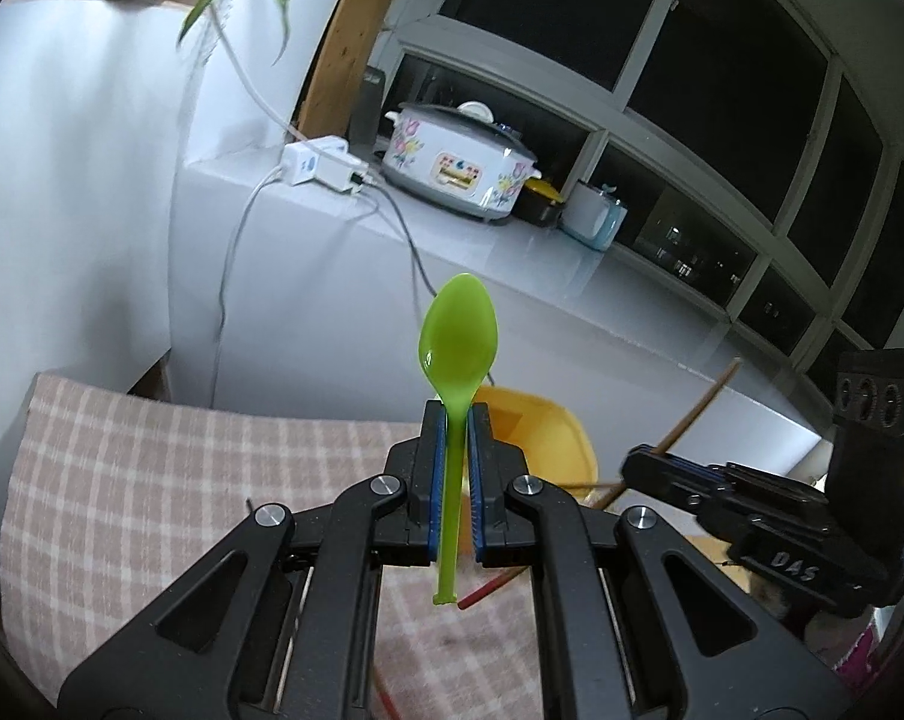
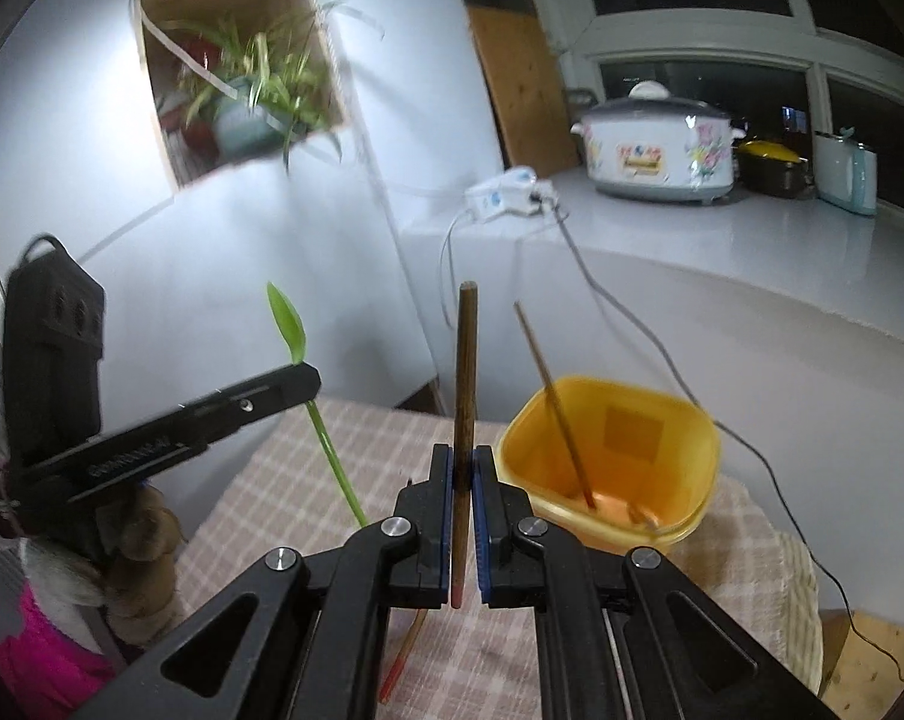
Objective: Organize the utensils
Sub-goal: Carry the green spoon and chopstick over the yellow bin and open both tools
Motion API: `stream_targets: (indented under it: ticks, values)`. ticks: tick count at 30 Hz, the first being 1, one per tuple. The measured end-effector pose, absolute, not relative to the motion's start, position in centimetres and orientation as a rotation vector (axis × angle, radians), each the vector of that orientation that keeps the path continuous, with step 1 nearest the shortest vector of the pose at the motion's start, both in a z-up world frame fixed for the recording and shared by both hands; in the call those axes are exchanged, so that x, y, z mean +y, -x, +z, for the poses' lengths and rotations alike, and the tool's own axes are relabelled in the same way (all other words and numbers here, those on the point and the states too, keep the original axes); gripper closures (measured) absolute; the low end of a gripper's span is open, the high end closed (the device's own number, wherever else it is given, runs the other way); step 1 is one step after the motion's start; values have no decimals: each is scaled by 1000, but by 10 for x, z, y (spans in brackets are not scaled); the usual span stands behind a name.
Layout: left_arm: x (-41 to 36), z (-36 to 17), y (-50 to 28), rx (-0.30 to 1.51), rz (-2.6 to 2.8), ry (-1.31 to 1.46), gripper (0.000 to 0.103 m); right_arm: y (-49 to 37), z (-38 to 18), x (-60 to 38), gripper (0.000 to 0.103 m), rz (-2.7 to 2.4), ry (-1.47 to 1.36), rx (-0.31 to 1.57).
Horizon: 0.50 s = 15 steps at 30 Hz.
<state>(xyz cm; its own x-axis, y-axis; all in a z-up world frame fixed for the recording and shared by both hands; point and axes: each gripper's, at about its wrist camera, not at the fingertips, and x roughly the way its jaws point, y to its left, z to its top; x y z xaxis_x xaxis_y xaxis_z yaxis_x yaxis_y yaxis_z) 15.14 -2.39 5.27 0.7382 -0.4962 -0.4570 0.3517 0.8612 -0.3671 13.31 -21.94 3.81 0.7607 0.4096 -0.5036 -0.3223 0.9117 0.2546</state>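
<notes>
Left gripper [image 1: 454, 420] is pinching a green spoon [image 1: 459, 336] by the handle, bowl end up, handle tail sticking out below the blue pads [image 1: 434, 474]; it is held in the air above the checked tablecloth [image 1: 152, 468]. Right gripper [image 2: 465, 468] is clamped on 1 brown chopstick [image 2: 465, 372], held nearly upright, red tip down between the jaws. Yellow tub [image 2: 614, 456] sits on the cloth just right of the right gripper, with 1 more chopstick [image 2: 551, 402] leaning inside it, top end poking over the rim. Another red-tipped chopstick [image 2: 401, 657] lies flat on the cloth under the right gripper. From the right wrist view the left gripper [image 2: 299, 381] sits off to the left, spoon seen edge-on. From the left wrist view the right gripper [image 1: 644, 465] is at right, near the tub [image 1: 548, 438]. Background: white counter [image 2: 722, 252] with a flowered cooker [image 2: 656, 150], a white power strip [image 2: 506, 195] with cables, and a plant [image 2: 260, 84] in a wall recess.
</notes>
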Motion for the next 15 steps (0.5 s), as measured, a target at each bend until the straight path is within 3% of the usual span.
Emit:
stream_targets:
  ticks: [15]
  values:
    - [-70,69,-189,544,-497,283,98,-137,68,-280,99,347,-288,479]
